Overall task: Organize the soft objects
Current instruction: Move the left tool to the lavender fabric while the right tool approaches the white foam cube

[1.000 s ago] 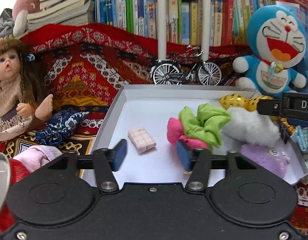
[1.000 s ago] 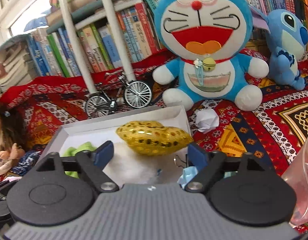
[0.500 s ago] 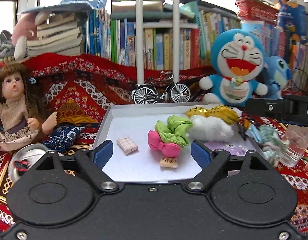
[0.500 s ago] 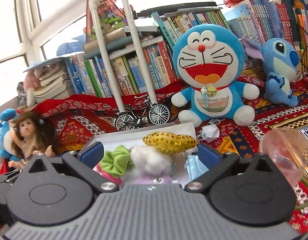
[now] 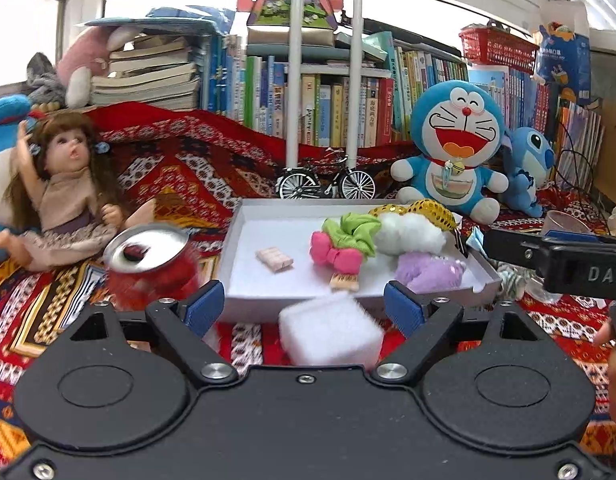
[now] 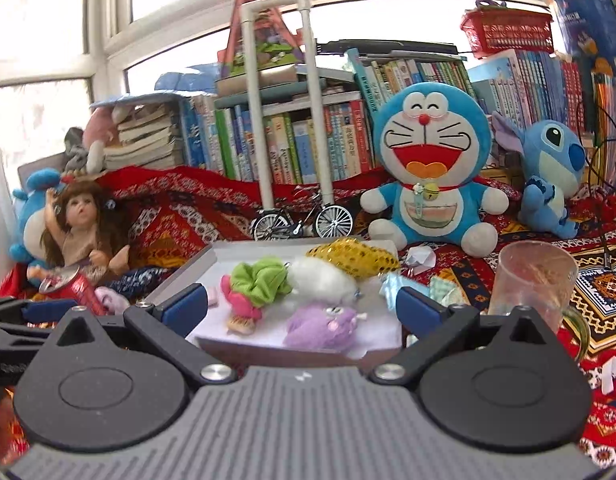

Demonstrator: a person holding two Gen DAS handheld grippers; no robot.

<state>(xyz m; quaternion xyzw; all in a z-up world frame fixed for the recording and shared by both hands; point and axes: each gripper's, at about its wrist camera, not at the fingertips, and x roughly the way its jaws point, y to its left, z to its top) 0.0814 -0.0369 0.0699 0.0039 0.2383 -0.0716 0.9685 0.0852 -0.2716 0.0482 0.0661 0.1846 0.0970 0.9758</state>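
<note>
1. The left gripper stands with its blue pads wide apart and nothing gripped; its jaws have just been opening. A white foam block lies on the patterned cloth between the two fingers, close to the gripper body, touching neither pad.
2. The right gripper is spread as wide as it goes, also freshly opened, and holds nothing; the near edge of the white tray sits in the gap between its fingers.
3. The white tray lies on the cloth just beyond both tools, and the soft things are gathered in its right half.
4. In the tray, a green scrunchie rests against a pink bow, with a small tan tag at the bow's near side.
5. To the right of these lies a white fluffy ball, a gold sequinned pouch behind it at the far right corner, and a purple plush at the near right.
6. A small pink checked square lies alone in the tray's left half.
7. Left of the tray a red drink can is tilted, and a doll sits farther left.
8. Beyond the tray stand a miniature bicycle and a blue cat plush; a clear plastic cup stands to the right.
</note>
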